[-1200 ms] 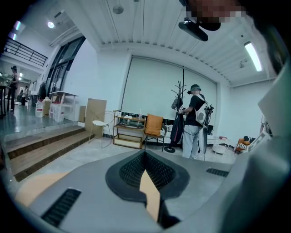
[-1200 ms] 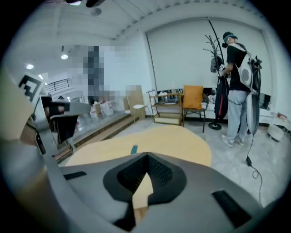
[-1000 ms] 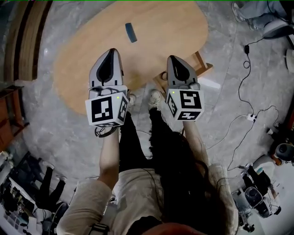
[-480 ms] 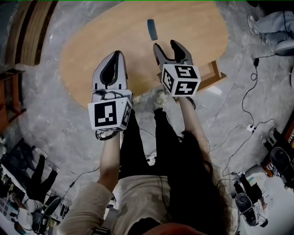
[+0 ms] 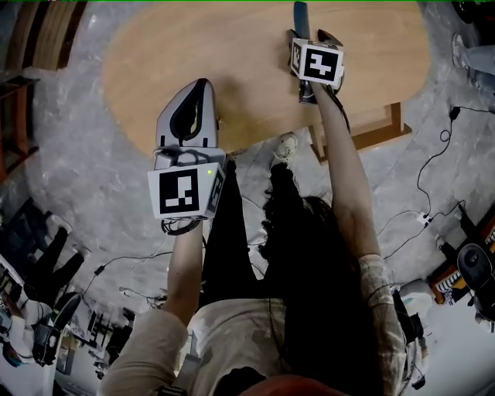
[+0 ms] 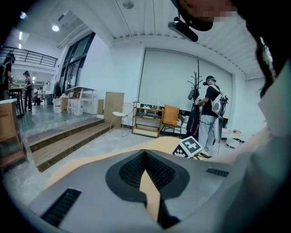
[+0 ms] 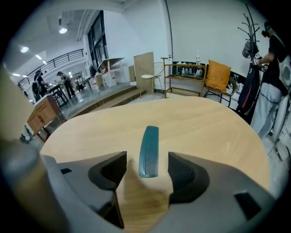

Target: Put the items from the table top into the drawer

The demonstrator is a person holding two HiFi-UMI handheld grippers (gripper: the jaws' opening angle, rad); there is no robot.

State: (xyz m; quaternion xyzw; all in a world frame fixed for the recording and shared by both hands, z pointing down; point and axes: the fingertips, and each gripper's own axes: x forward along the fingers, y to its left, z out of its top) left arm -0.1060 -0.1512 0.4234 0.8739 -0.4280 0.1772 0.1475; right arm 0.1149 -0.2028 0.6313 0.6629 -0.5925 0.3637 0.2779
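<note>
A dark teal comb (image 7: 149, 151) lies flat on the oval wooden table (image 7: 204, 123), and shows at the top edge in the head view (image 5: 300, 11). My right gripper (image 7: 146, 161) reaches down over the comb's near end. Its jaws have just been opening and now stand open, one on each side of the comb, pads clear of it. In the head view the right gripper (image 5: 312, 32) is far out over the table (image 5: 193, 46). My left gripper (image 5: 203, 85) hangs shut and empty over the table's near edge, its jaws (image 6: 145, 154) together. The open wooden drawer (image 5: 387, 130) juts out under the table at the right.
Cables (image 5: 433, 186) trail over the grey floor at the right. Wooden steps (image 6: 59, 141) rise at the left. A standing person (image 6: 210, 113), a coat rack (image 6: 196, 91), a shelf (image 6: 146, 120) and an orange chair (image 6: 170, 117) are beyond the table.
The right gripper has travelled out and down from the table's near edge to the comb, and its shut jaws have opened. The left gripper has moved a little forward.
</note>
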